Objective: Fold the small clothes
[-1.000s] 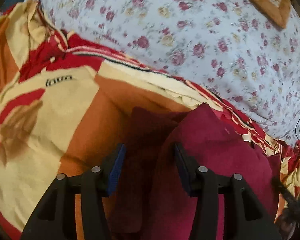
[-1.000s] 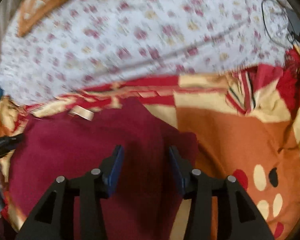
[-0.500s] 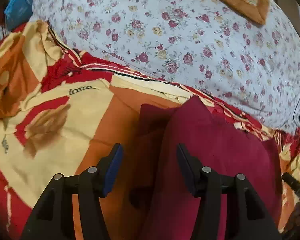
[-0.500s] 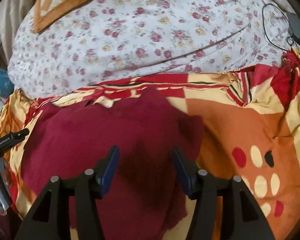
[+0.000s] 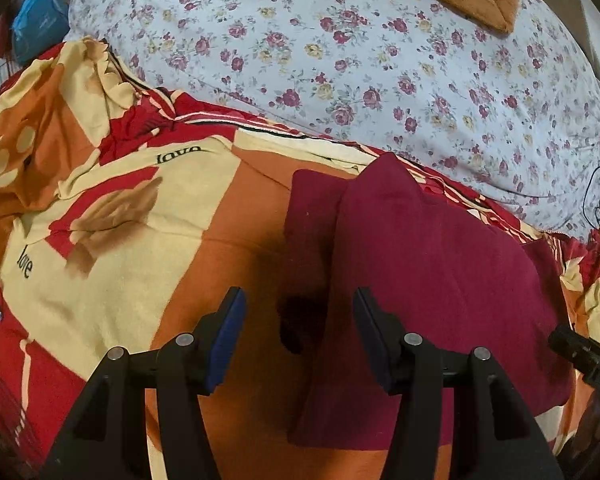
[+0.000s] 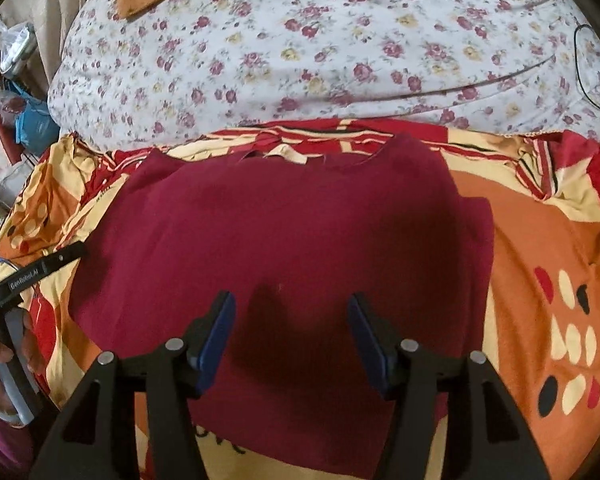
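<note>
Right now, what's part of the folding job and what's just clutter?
Job:
- maroon garment
- left tool, open, above it
- right tool, open, above it

Clutter:
- patterned bedsheet
- floral pillow
- blue bag
- black cable

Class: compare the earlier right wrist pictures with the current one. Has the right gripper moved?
Yes. The right gripper has drawn back and up from the maroon garment: more of it and the floral quilt shows. Its jaws have just been opening, empty.

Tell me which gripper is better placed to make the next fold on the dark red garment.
Probably the left gripper: it hangs open over the dark red cloth garment's side edge. The right gripper, also open, sits above the flat middle.
</note>
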`<state>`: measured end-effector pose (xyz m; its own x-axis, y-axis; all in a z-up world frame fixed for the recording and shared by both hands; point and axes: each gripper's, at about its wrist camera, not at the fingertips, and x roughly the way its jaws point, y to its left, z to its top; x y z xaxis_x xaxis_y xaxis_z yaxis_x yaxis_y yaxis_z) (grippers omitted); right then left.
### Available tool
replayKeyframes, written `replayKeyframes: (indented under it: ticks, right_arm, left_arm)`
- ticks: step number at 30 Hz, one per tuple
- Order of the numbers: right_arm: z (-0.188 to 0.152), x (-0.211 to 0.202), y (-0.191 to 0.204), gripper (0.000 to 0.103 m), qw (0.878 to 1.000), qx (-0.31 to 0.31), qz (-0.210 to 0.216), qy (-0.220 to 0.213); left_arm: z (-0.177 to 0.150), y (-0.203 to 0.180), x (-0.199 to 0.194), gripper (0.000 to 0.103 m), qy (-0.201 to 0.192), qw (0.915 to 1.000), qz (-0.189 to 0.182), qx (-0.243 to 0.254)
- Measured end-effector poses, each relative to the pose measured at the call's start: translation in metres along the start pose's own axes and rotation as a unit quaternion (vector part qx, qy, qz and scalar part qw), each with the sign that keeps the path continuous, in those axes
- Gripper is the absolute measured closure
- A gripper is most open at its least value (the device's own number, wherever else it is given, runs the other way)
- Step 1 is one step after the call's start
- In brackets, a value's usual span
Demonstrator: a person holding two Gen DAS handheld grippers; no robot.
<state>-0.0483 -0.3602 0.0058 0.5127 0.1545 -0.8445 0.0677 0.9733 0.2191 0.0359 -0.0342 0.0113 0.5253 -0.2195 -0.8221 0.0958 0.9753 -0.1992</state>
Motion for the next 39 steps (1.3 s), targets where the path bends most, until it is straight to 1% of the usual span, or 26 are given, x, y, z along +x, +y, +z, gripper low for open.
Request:
replayKeyframes:
  ticks: [6, 10, 13, 17, 19, 22, 24, 25, 26, 27, 29, 31, 35, 39]
  right_arm:
    - [-0.008, 0.001, -0.011, 0.039, 1.000, 0.010, -0.001, 0.006]
    - [-0.009, -0.005, -0.021, 0.038, 1.000, 0.022, -0.001, -0.001]
    - [-0.010, -0.008, -0.029, 0.037, 0.999, 0.033, 0.000, -0.005]
    - [-0.010, -0.007, -0.038, 0.037, 0.999, 0.045, 0.007, -0.005]
    - [-0.010, -0.007, -0.040, 0.037, 0.999, 0.043, 0.007, -0.006]
    - [-0.010, -0.007, -0.040, 0.037, 0.999, 0.045, 0.006, -0.007]
    - [-0.011, -0.007, -0.040, 0.037, 0.999, 0.047, 0.007, -0.007]
    - [-0.010, -0.006, -0.041, 0.037, 0.999, 0.048, 0.008, -0.006]
    - [-0.010, -0.005, -0.042, 0.037, 0.999, 0.049, 0.009, -0.006]
    - [-0.009, -0.005, -0.043, 0.037, 0.999, 0.049, 0.009, -0.006]
    - [-0.008, -0.004, -0.045, 0.037, 0.999, 0.049, 0.009, -0.005]
    - [-0.007, -0.004, -0.046, 0.037, 0.999, 0.048, 0.009, -0.005]
    - [-0.007, -0.002, -0.047, 0.037, 0.999, 0.048, 0.008, -0.003]
    - [-0.006, 0.000, -0.047, 0.037, 0.999, 0.047, 0.008, -0.003]
  left_arm:
    - [0.001, -0.003, 0.004, 0.058, 0.004, 1.0000, -0.004, 0.000]
    - [0.010, -0.007, 0.007, 0.058, 0.000, 0.9999, -0.014, 0.006]
    - [0.025, -0.013, 0.015, 0.058, 0.005, 0.9996, -0.024, 0.017]
    - [0.046, -0.020, 0.031, 0.058, 0.014, 0.9992, -0.034, 0.016]
    - [0.054, -0.025, 0.039, 0.058, 0.018, 0.9990, -0.033, 0.021]
    - [0.066, -0.034, 0.056, 0.058, 0.025, 0.9987, -0.021, 0.039]
    - [0.072, -0.038, 0.067, 0.058, 0.033, 0.9982, -0.022, 0.044]
    - [0.073, -0.038, 0.070, 0.061, 0.035, 0.9982, -0.023, 0.044]
    - [0.075, -0.038, 0.075, 0.069, 0.037, 0.9982, -0.025, 0.041]
    - [0.077, -0.038, 0.080, 0.074, 0.041, 0.9981, -0.025, 0.040]
    - [0.078, -0.038, 0.085, 0.086, 0.047, 0.9977, -0.033, 0.036]
    - [0.076, -0.039, 0.086, 0.090, 0.044, 0.9977, -0.037, 0.036]
    - [0.073, -0.047, 0.083, 0.097, 0.030, 0.9976, -0.025, 0.058]
    - [0.076, -0.043, 0.083, 0.100, 0.032, 0.9980, -0.029, 0.046]
